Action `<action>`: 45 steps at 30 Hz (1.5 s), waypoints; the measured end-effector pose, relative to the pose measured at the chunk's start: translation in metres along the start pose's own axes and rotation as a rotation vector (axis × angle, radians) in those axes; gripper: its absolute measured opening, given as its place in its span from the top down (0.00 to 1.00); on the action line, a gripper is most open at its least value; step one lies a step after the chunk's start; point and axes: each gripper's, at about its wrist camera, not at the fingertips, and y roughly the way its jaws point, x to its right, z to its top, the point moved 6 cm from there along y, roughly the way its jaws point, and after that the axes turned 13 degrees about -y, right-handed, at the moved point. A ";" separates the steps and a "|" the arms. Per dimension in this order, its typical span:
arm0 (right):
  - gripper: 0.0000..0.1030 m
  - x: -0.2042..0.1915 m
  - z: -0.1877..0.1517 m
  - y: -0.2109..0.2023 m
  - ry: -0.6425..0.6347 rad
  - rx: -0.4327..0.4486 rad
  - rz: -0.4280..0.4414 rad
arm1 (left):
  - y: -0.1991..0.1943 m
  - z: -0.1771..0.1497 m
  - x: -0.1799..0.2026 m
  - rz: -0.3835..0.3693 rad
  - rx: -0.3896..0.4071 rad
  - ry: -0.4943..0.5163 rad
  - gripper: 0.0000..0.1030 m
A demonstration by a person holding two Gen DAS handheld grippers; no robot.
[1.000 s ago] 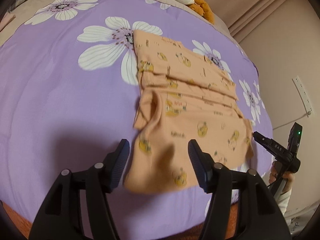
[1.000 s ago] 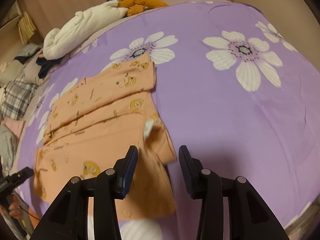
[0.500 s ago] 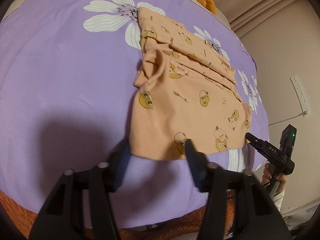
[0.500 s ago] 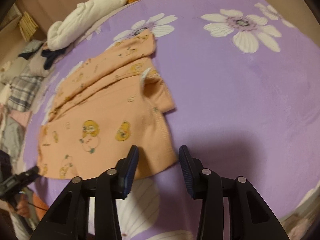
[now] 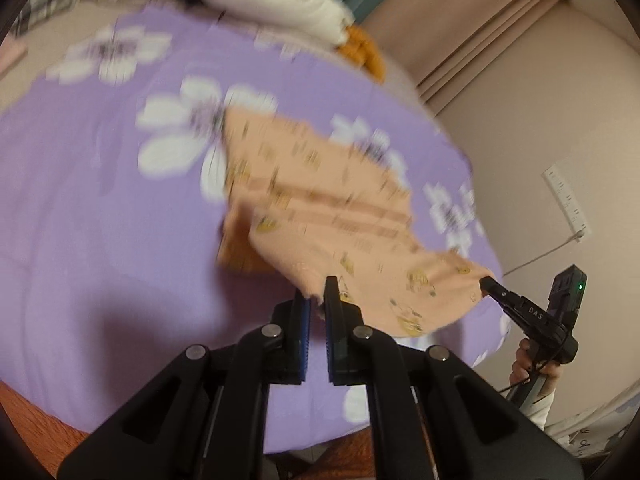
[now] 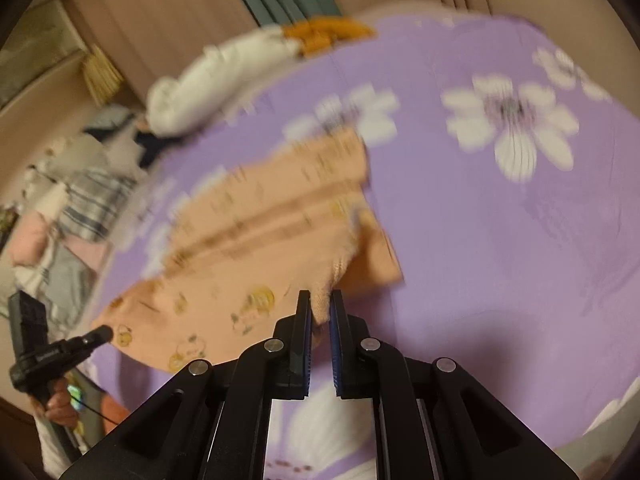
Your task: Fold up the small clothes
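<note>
A small peach garment (image 5: 320, 208) with yellow cartoon prints lies partly folded on a purple flowered bedspread (image 5: 100, 220). My left gripper (image 5: 316, 296) is shut on its near hem corner and holds it above the bed. My right gripper (image 6: 320, 300) is shut on the other near hem corner of the garment (image 6: 248, 232). The near edge hangs lifted between the two grippers. The right gripper also shows in the left wrist view (image 5: 490, 282), and the left gripper in the right wrist view (image 6: 102, 334). Both views are blurred by motion.
A white bundle (image 5: 272, 12) and an orange item (image 5: 364, 52) lie at the far edge of the bed. Piled clothes (image 6: 72, 216) sit to the left in the right wrist view. A wall with a socket strip (image 5: 568, 200) is on the right.
Both grippers have shut on the garment's near hem corners and raised them off the bed. Before, they were open at the hem lying flat.
</note>
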 end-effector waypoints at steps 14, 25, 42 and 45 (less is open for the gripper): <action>0.91 -0.026 0.049 -0.069 -0.021 0.262 0.048 | -0.051 0.017 0.038 -0.099 0.112 0.072 0.95; 0.91 -0.012 0.085 -0.033 -0.005 0.243 -0.008 | -0.015 0.060 0.035 -0.071 0.118 0.016 0.95; 0.91 0.019 0.138 0.087 0.053 0.093 -0.051 | 0.095 0.146 -0.004 0.052 0.069 -0.099 0.95; 0.91 0.023 0.143 0.110 0.061 0.055 -0.066 | 0.114 0.162 -0.015 0.071 0.062 -0.116 0.95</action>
